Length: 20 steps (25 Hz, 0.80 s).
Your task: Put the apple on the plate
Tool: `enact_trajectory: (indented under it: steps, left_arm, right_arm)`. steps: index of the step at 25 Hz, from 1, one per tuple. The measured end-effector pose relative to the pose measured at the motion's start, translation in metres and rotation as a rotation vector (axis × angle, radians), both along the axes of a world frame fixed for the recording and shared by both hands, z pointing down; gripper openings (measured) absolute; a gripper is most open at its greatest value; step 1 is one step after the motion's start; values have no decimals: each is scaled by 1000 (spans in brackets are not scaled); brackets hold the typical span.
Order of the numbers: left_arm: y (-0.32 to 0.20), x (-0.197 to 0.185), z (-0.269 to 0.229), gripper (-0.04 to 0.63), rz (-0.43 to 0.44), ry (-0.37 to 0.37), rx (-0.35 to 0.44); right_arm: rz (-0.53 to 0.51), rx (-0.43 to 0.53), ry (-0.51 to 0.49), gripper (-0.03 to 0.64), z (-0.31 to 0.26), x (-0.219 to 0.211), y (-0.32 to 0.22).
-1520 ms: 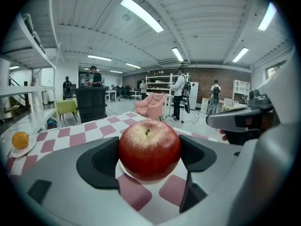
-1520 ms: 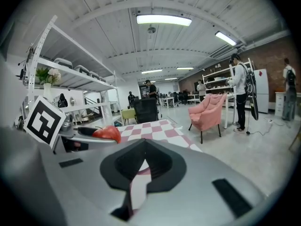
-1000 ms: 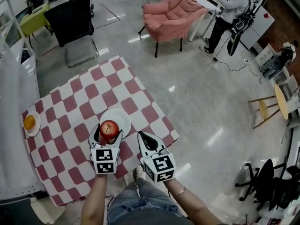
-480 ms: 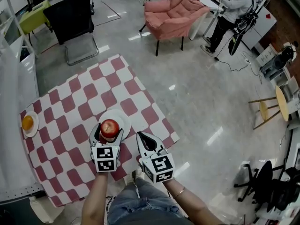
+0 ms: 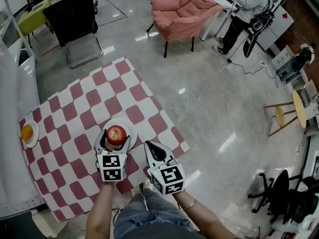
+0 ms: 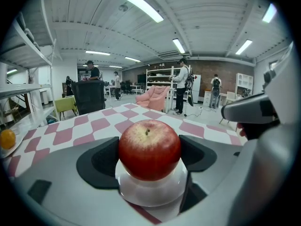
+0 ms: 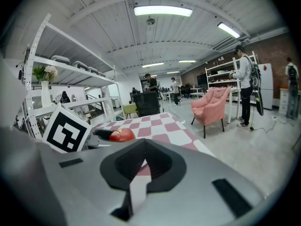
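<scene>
While the left gripper (image 5: 115, 139) clamps the red apple (image 5: 116, 133) squarely over the white plate (image 5: 131, 127), seemingly lined up for release, the right gripper (image 5: 149, 146) hangs alongside, jaws together, empty.

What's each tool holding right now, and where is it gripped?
The left tool grips the apple by its sides; the right tool holds nothing.

Open office-lab — shelving racks (image 7: 61, 74), office chairs (image 5: 75, 19), pink armchair (image 5: 182, 16).
</scene>
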<state>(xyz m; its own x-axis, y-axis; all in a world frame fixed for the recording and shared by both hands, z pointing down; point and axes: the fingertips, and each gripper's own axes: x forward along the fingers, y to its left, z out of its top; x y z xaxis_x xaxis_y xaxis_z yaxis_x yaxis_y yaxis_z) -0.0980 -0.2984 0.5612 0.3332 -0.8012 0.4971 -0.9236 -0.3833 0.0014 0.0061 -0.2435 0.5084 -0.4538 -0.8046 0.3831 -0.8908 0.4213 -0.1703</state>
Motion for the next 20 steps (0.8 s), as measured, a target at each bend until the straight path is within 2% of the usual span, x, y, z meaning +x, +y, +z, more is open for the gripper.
enact_trajectory:
  steps: [20]
  left_arm:
    - [-7, 8, 11, 403, 18, -33, -23]
  right_arm:
    - [-5, -16, 0, 11, 4, 5, -7]
